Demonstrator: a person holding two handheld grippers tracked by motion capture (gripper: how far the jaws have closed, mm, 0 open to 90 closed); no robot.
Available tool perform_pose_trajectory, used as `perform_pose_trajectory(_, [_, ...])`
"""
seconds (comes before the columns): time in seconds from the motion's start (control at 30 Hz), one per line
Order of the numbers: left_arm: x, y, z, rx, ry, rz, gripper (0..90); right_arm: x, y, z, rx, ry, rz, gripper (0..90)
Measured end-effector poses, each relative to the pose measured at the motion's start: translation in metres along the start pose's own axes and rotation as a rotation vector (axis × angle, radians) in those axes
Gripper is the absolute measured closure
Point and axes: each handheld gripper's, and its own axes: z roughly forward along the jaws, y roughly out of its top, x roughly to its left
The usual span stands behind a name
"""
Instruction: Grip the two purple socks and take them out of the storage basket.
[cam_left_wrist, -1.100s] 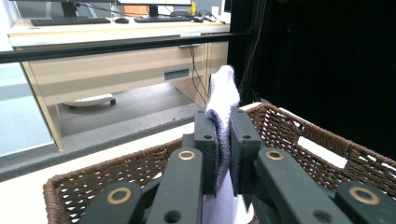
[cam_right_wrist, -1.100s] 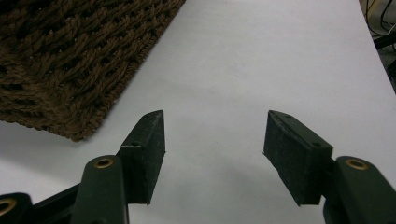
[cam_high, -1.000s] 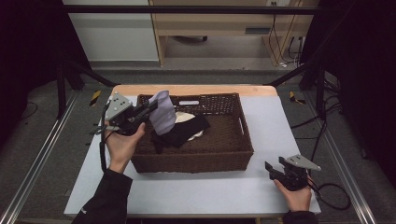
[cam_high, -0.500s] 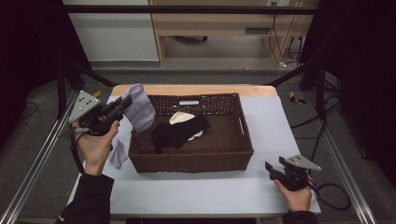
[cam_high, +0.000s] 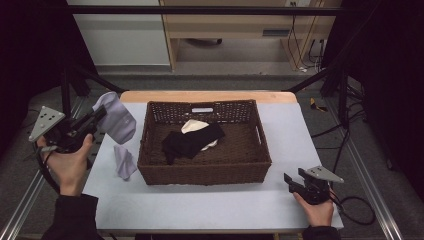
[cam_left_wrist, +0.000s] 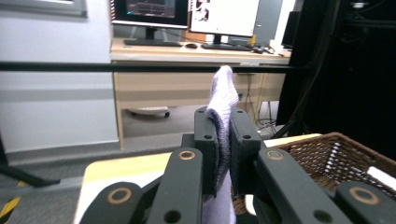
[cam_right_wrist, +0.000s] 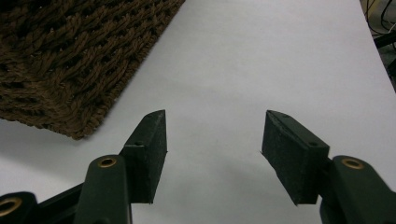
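A lavender sock (cam_high: 116, 119) hangs from my left gripper (cam_high: 98, 116), held in the air left of the brown wicker basket (cam_high: 205, 172). In the left gripper view the jaws are shut on the lavender sock (cam_left_wrist: 222, 116), whose end sticks up above them. Another lavender piece (cam_high: 123, 161) lies on the table by the basket's left wall. A black garment (cam_high: 190, 142) and a cream one (cam_high: 192, 125) lie inside the basket. My right gripper (cam_high: 291, 182) rests open at the table's front right corner, its jaws (cam_right_wrist: 212, 154) apart over bare white table, with nothing between them.
The white table (cam_high: 210, 205) has free room in front of and right of the basket. A wooden strip (cam_high: 200, 96) runs along its far edge. Black frame bars and cables stand around the table; a desk with monitors (cam_left_wrist: 187, 9) is beyond.
My left gripper has carried the lavender sock out of the basket and leftward past the table's left edge. The right gripper has stayed put.
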Motion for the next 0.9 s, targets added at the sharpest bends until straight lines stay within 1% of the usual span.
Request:
perform_pose_trajectory(0.07, [0.007, -0.008, -0.002, 0.013, 0.019, -0.007, 83.0, 0.0, 0.0, 0.0, 0.002, 0.001, 0.001, 40.4])
perform_pose_trajectory(0.1, [0.009, -0.011, -0.002, 0.019, 0.021, -0.013, 82.9, 0.0, 0.0, 0.0, 0.001, -0.001, -0.004, 40.4])
perform_pose_trajectory(0.2, [0.017, -0.029, -0.001, 0.05, 0.035, -0.033, 82.9, 0.0, 0.0, 0.0, 0.002, -0.001, -0.001, 40.4])
perform_pose_trajectory(0.33, [0.022, -0.05, 0.004, 0.099, 0.045, -0.048, 82.9, 0.0, 0.0, 0.0, 0.004, -0.002, -0.002, 40.3])
perform_pose_trajectory(0.4, [0.024, -0.064, 0.007, 0.138, 0.047, -0.052, 82.9, 0.0, 0.0, 0.0, 0.003, -0.001, -0.001, 40.3])
perform_pose_trajectory(0.57, [0.027, -0.092, 0.014, 0.206, 0.055, -0.071, 82.9, 0.0, 0.0, 0.0, 0.005, -0.003, -0.002, 40.3])
perform_pose_trajectory(0.63, [0.028, -0.104, 0.018, 0.241, 0.061, -0.072, 82.9, 0.0, -0.001, 0.001, 0.004, -0.006, -0.01, 40.3])
perform_pose_trajectory(0.7, [0.03, -0.113, 0.021, 0.281, 0.071, -0.064, 82.8, 0.0, -0.001, 0.001, 0.005, -0.006, -0.009, 40.3])
perform_pose_trajectory(0.73, [0.031, -0.117, 0.022, 0.296, 0.073, -0.068, 82.8, 0.0, -0.001, 0.001, 0.004, -0.007, -0.01, 40.3])
perform_pose_trajectory(0.8, [0.032, -0.125, 0.025, 0.332, 0.078, -0.059, 82.8, 0.0, -0.001, 0.001, 0.005, -0.007, -0.013, 40.2])
perform_pose_trajectory(0.87, [0.032, -0.133, 0.028, 0.367, 0.083, -0.053, 82.7, 0.001, -0.001, 0.001, 0.013, -0.003, -0.004, 40.1])
perform_pose_trajectory(0.9, [0.033, -0.136, 0.029, 0.381, 0.087, -0.047, 82.6, 0.001, -0.001, 0.001, 0.012, -0.007, -0.013, 40.0])
